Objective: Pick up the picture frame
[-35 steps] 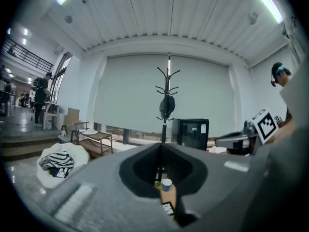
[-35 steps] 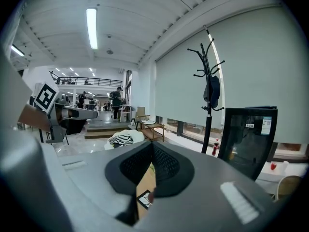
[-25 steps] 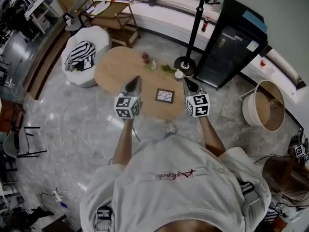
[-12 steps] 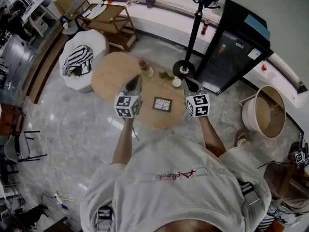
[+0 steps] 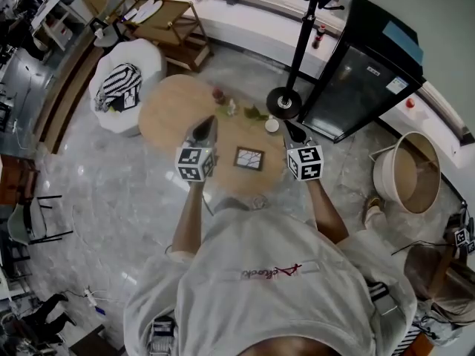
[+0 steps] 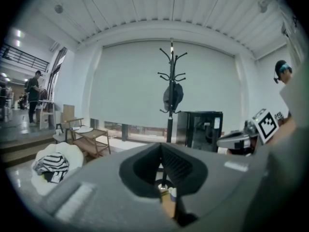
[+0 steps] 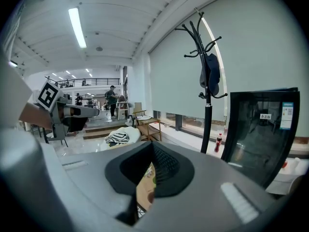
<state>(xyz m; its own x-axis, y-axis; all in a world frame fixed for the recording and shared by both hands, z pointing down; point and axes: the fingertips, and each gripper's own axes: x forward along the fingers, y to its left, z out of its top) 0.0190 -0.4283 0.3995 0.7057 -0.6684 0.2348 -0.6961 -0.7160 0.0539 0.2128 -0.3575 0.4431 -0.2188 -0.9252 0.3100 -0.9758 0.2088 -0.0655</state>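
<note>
A small dark picture frame (image 5: 249, 158) lies flat on the round wooden table (image 5: 171, 106), near its front edge. My left gripper (image 5: 208, 124) hangs above the table to the frame's left, shut, with nothing in it. To the frame's right my right gripper (image 5: 291, 129) is held at about the same height, shut and empty too. In the left gripper view the jaws (image 6: 162, 151) meet at the tips, and the right gripper (image 6: 236, 139) shows at the right edge. In the right gripper view the jaws (image 7: 153, 151) are closed as well, with a strip of the table (image 7: 145, 187) showing below them.
On the table's far side stand a small red thing (image 5: 217, 94), a bottle (image 5: 231, 107), green leaves (image 5: 254, 113) and a white cup (image 5: 272, 125). Behind are a coat stand (image 5: 286, 99) and a black glass-door fridge (image 5: 360, 73). A white armchair (image 5: 126, 84) stands left, a round basket (image 5: 408, 173) right.
The table and the frame have come nearer to the person; the frame now lies between the two grippers and a little lower in view. Both grippers stay shut.
</note>
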